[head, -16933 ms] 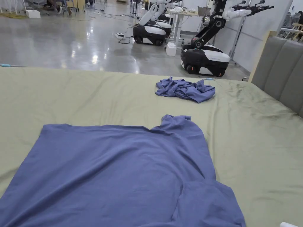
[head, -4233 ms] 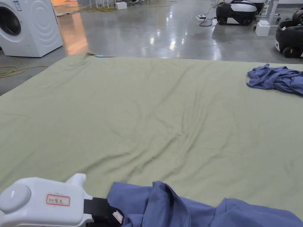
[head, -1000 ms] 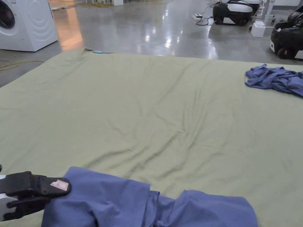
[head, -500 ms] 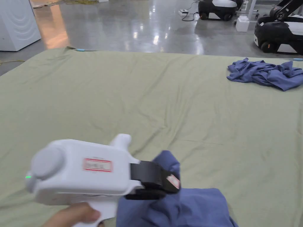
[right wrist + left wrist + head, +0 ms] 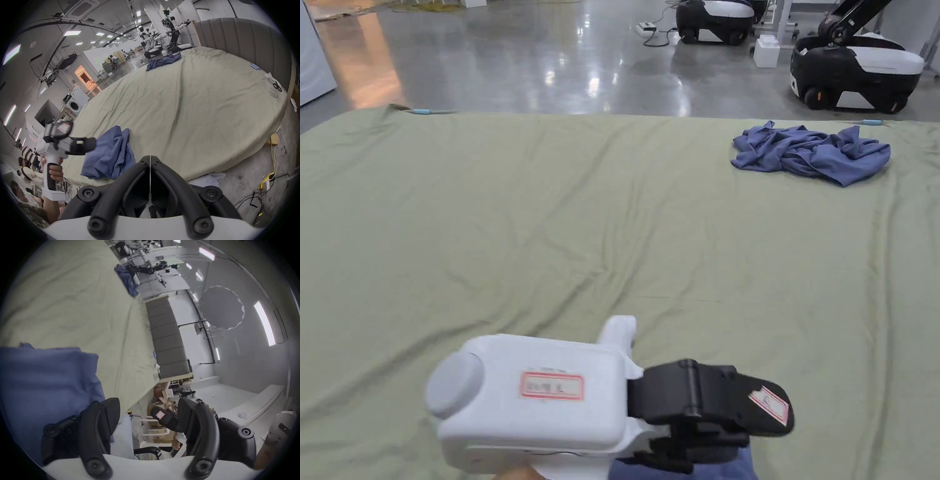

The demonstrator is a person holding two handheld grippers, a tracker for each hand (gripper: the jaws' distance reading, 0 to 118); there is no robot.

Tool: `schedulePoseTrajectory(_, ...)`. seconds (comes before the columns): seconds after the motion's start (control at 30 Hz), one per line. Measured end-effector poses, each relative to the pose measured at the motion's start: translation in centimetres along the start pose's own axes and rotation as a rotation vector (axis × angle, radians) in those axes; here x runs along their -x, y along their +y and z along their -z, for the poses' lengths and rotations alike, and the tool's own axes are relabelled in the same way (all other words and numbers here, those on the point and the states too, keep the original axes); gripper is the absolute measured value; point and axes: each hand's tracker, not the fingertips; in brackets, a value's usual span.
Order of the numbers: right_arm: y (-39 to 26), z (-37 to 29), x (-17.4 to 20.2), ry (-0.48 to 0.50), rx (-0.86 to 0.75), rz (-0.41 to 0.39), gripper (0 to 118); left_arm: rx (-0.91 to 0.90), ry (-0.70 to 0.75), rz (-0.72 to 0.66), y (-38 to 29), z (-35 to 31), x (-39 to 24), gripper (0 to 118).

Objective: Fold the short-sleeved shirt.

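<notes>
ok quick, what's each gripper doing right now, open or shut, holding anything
Left gripper: open, jaws spread apart, holding nothing; the blue shirt lies beside it.
Right gripper: shut, jaws together, nothing between them.

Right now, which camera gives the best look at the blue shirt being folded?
The right gripper view: the shirt lies bunched at the bed's near edge. The left gripper view catches one close part; the head view a sliver under the left tool.

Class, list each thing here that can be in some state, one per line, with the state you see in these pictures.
Left gripper: open, jaws wide apart, nothing between them.
Right gripper: shut, nothing between the jaws.
Short-sleeved shirt: bunched and partly folded near the bed's edge, not flat.
Second blue garment: crumpled heap at the far side.
Green bedsheet: spread out, lightly wrinkled.
</notes>
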Motion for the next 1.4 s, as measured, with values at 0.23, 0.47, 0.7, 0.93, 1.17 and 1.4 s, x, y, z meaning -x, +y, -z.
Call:
schedulePoseTrajectory(0.23, 0.2, 0.0, 1.9, 0.031, 0.032, -0.002, 3, 0.073, 0.493, -0.006, -1.0, 0.5, 3.3, 8)
schedulePoseTrajectory(0.47, 0.3, -1.0, 1.8, 0.045, 0.058, 0.009, 3, 0.091, 0.265, -0.141, -2.8, 6.5, 8.2, 1)
schedulePoseTrajectory(0.7, 1.8, 0.6, 3.6, 0.108, 0.078, -0.064, 3, 0.040, 0.250, -0.050, -3.3, 3.9, 4.1, 1)
schedulePoseTrajectory(0.93, 3.0, 10.9, 7.9, 0.476, 0.206, -0.113, 2, -0.242, 0.286, 0.036, -4.2, -11.7, 0.4, 0)
schedulePoseTrajectory(1.17, 0.9, 20.1, 9.3, 0.332, 0.466, -0.108, 2, -0.293, 0.271, -0.056, -4.6, -16.1, 5.1, 0)
schedulePoseTrajectory(1.4, 1.2, 20.5, 8.8, 0.367, 0.486, -0.047, 2, -0.230, 0.346, -0.094, -2.5, -13.1, 9.4, 44)
